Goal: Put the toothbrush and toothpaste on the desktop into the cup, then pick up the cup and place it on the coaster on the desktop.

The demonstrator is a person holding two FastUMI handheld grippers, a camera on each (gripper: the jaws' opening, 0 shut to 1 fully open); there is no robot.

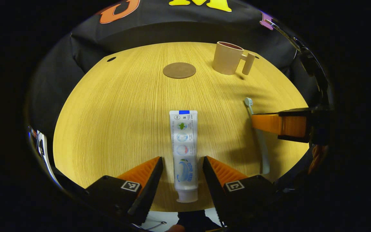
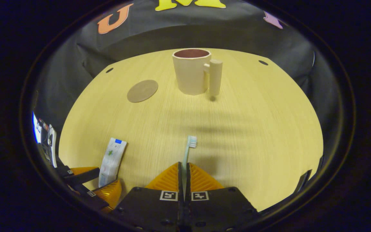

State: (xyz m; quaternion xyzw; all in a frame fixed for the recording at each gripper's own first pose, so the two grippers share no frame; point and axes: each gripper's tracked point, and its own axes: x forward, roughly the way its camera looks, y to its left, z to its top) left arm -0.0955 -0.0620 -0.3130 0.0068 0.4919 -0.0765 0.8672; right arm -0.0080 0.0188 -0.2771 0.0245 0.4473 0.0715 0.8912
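Left gripper (image 1: 183, 161) jaws wide, straddling the toothpaste (image 1: 183, 151), which lies flat on the desktop (image 1: 114, 122) with its cap toward the camera; pads not touching the tube. Right gripper (image 2: 184, 167) clamped narrow on the toothbrush (image 2: 188, 148) handle, bristle head pointing away; whether it's lifted off the wood is hard to say. Cup (image 2: 192, 71) upright at the far side, handle right; coaster (image 2: 142, 91) left of it, apart.
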